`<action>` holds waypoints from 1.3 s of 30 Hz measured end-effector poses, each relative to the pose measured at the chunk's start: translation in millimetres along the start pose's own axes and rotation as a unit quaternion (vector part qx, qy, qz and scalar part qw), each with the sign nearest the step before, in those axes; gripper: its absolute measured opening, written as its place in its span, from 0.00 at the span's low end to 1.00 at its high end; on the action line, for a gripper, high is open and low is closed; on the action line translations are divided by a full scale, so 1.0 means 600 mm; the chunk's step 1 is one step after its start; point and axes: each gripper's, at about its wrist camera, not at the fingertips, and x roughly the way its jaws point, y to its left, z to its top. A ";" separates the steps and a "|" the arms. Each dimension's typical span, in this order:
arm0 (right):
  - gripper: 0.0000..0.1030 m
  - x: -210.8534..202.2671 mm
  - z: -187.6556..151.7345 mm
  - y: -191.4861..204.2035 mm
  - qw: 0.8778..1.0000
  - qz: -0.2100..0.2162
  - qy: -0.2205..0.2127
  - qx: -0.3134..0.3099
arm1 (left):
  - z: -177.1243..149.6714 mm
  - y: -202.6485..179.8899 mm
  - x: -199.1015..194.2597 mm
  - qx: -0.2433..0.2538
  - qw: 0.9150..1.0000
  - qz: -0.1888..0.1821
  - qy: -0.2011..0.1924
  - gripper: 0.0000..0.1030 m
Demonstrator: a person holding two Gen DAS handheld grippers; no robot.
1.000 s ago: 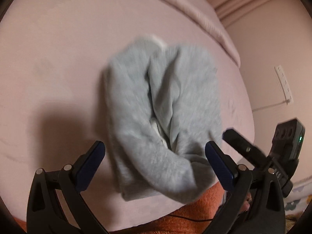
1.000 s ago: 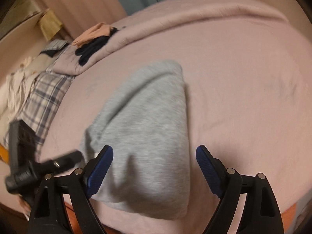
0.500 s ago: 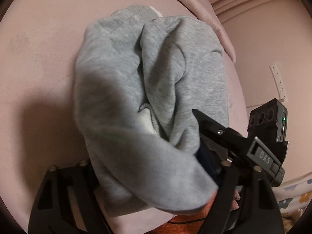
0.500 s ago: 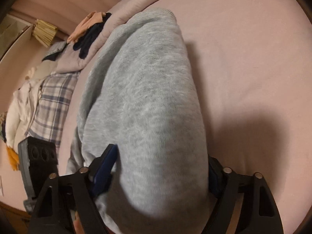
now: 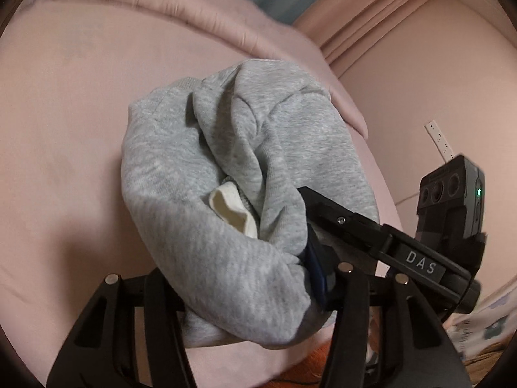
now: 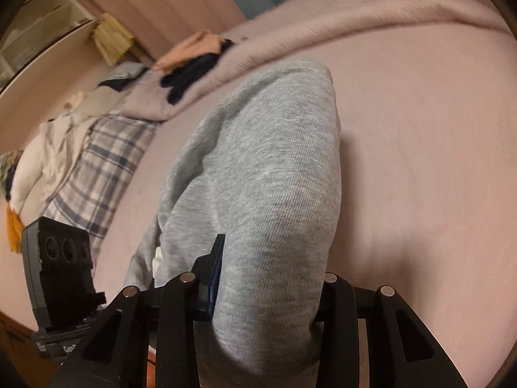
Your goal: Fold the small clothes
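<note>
We see a grey sweatshirt (image 5: 232,174) bundled on the pink bed (image 5: 64,123), near its front edge and close to both cameras. In the left wrist view its long axis runs from the near edge of the bed away toward the rolled blanket (image 5: 200,16). The ribbed hem end points away from us, and a bit of white lining (image 5: 232,208) shows in a fold near the middle.

The left gripper (image 5: 245,294) has its jaws clenched on the near end of the bundle, with thick cloth filling the space between them. The right gripper (image 6: 268,278) likewise grips the garment from the other side, cloth bulging up between its blue pads (image 6: 217,265). In the right wrist view the garment stretches away from the jaws as one long rounded roll.

The word "DAS" is printed in white on the right gripper's black body in the left wrist view. In the right wrist view there is partial writing on the left gripper's base, too cut off for us to read. A plaid cloth (image 6: 100,168) and a pile of clothes (image 6: 194,61) lie farther off on the bed.
</note>
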 end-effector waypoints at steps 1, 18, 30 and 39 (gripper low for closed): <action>0.38 0.000 0.004 0.003 1.000 0.002 -0.004 -0.006 | 0.005 0.001 -0.005 0.006 1.000 0.006 -0.010 0.52; 0.39 0.115 0.020 -0.026 0.998 -0.030 0.059 -0.005 | 0.008 0.068 0.080 -0.013 0.997 0.064 0.037 0.57; 0.69 0.058 0.022 -0.019 0.995 -0.094 0.046 -0.011 | 0.040 0.020 -0.028 0.049 0.987 0.148 -0.024 0.99; 0.89 -0.088 0.012 0.036 0.984 -0.147 -0.080 -0.064 | 0.009 -0.027 -0.141 0.091 0.973 0.188 -0.095 1.00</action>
